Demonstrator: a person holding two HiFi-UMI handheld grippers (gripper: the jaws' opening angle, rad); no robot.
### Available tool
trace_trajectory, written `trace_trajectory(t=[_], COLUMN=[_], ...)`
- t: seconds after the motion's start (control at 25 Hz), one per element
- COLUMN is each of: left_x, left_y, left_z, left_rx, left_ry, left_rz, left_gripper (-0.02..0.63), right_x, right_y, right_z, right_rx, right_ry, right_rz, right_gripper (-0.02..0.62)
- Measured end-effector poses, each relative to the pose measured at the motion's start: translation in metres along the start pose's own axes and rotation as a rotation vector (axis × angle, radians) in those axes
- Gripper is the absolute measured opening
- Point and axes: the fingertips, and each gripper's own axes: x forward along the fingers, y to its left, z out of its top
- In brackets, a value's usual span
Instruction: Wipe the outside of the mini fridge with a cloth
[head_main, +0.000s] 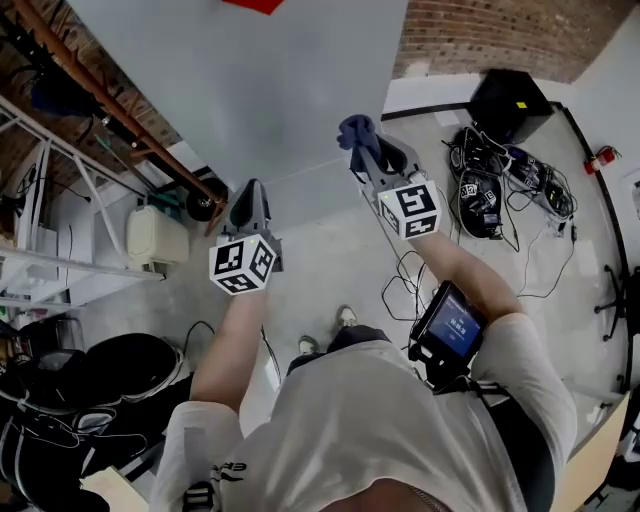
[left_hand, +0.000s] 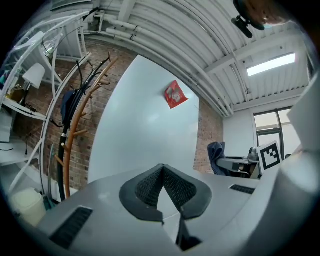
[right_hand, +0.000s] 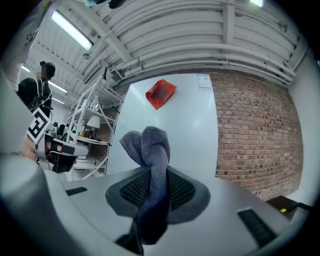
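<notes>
The fridge's pale, flat outer face (head_main: 250, 80) stands straight ahead and carries a red sticker (left_hand: 175, 94). It fills the middle of the left gripper view (left_hand: 145, 135) and the right gripper view (right_hand: 185, 130). My right gripper (head_main: 368, 158) is raised toward it and shut on a blue-grey cloth (head_main: 357, 130). The cloth bunches above the jaws (right_hand: 150, 145) and hangs down between them. My left gripper (head_main: 250, 195) is lower and to the left, a short way from the face. Its jaws (left_hand: 161, 170) are shut tip to tip with nothing in them.
A wooden coat rack (left_hand: 75, 130) leans at the fridge's left, with white shelving (head_main: 40, 230) and a white canister (head_main: 155, 235) beside it. To the right, a black box (head_main: 510, 100) and tangled cables (head_main: 500, 190) lie on the floor by the brick wall (right_hand: 255, 130). Black bags (head_main: 90, 390) sit at lower left.
</notes>
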Motion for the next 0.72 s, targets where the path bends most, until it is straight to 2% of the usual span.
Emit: trace_trajectory(t=[0.2,0.4,0.72], left_x=[-0.037,-0.07,-0.122], left_y=[-0.011,-0.001,-0.015], left_z=[0.011,0.019,0.008], left_rx=[0.002,-0.02,-0.004], left_ry=[-0.04,-0.037,-0.052], left_rz=[-0.002,-0.019,-0.067], left_gripper=[0.003,0.003,0.003], right_x=[-0.039,-0.057,-0.114], right_y=[0.007,0.043,0.099], right_z=[0.025,0.041,0.027], right_rx=[0.015,0.066,0.162], right_ry=[-0.037,-0.041,-0.053], right_rz=[-0.011,-0.025,-0.068], right_gripper=[0.083,0.083,0.083])
